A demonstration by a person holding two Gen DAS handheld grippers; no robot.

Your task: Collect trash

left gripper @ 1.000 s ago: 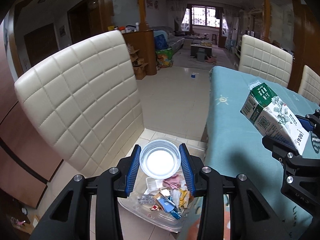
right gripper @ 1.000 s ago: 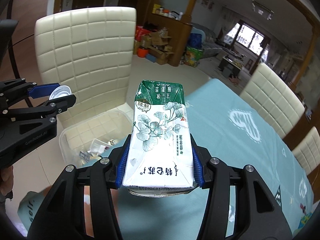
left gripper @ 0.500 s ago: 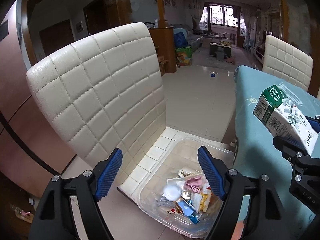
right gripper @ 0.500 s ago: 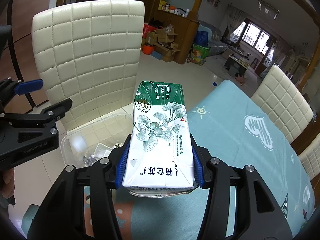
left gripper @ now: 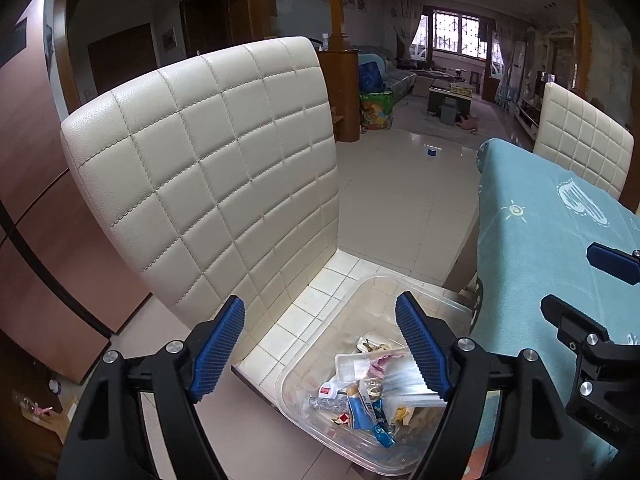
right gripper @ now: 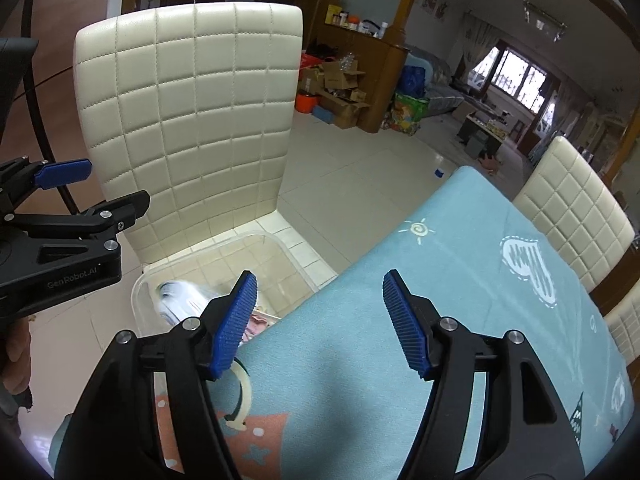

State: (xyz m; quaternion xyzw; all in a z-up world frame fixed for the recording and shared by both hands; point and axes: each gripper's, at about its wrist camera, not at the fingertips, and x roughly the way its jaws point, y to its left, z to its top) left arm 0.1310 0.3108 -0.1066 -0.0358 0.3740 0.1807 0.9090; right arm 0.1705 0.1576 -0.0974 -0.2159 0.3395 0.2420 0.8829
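Nearest to us, our right gripper [right gripper: 316,320] is spreading its jaws and nothing sits between them; below them lies only the blue tablecloth [right gripper: 400,300], with a pale plastic loop [right gripper: 244,396] lying near its edge. Just past the left pad, a white, blurred carton [right gripper: 180,300] appears to be dropping into the clear plastic bin [right gripper: 138,300], so we judge the step in hand is the release of trash over the bin. To do it well we should keep the jaws opening fully and hold the gripper steady above the bin's mouth until the carton has settled, since the table edge stands just beside the bin and a nudge could tip the piece outside. Our left gripper [left gripper: 320,344] stands spread wide and empty above the same bin [left gripper: 296,404], whose floor already holds wrappers, a small white cap and a clear tray [left gripper: 352,364]. We should lift both grippers straight up, not sideways, so that the fingers do not catch the thin rim. The bin rests on the seat of the cream quilted chair [left gripper: 208,168], close against its back, so there is little room on that side. Beyond lie the tiled floor [left gripper: 400,200] and a second cream chair [left gripper: 580,136] at the table's far side. The pale loop near the tablecloth's edge may be the next piece to collect.
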